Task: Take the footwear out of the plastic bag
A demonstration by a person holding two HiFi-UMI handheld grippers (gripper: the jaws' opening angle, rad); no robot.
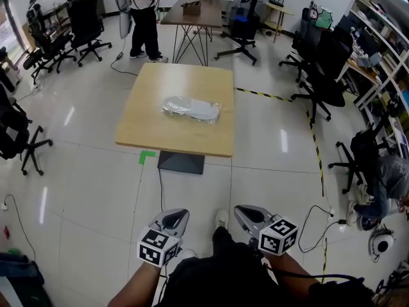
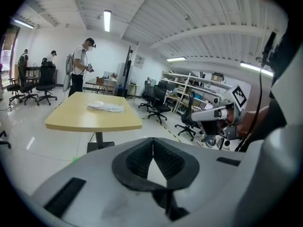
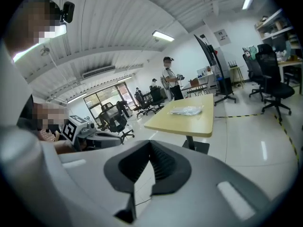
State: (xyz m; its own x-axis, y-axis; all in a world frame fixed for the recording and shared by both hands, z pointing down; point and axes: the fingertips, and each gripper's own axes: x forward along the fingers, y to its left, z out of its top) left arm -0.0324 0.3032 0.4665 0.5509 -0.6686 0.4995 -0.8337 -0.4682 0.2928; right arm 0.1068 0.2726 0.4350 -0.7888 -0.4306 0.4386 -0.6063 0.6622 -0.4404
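Lying at the middle of the table [image 1: 147, 130], well apart from the left gripper [image 1: 174, 217] and right gripper [image 1: 248, 215], both pressed together and empty, the plastic bag [image 1: 176, 103] looks light, soft and slippery, probably best pinched at a loose end, clear of the footwear [image 1: 204, 111] inside.

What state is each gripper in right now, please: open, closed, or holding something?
Left gripper: closed, holding nothing.
Right gripper: closed, holding nothing.
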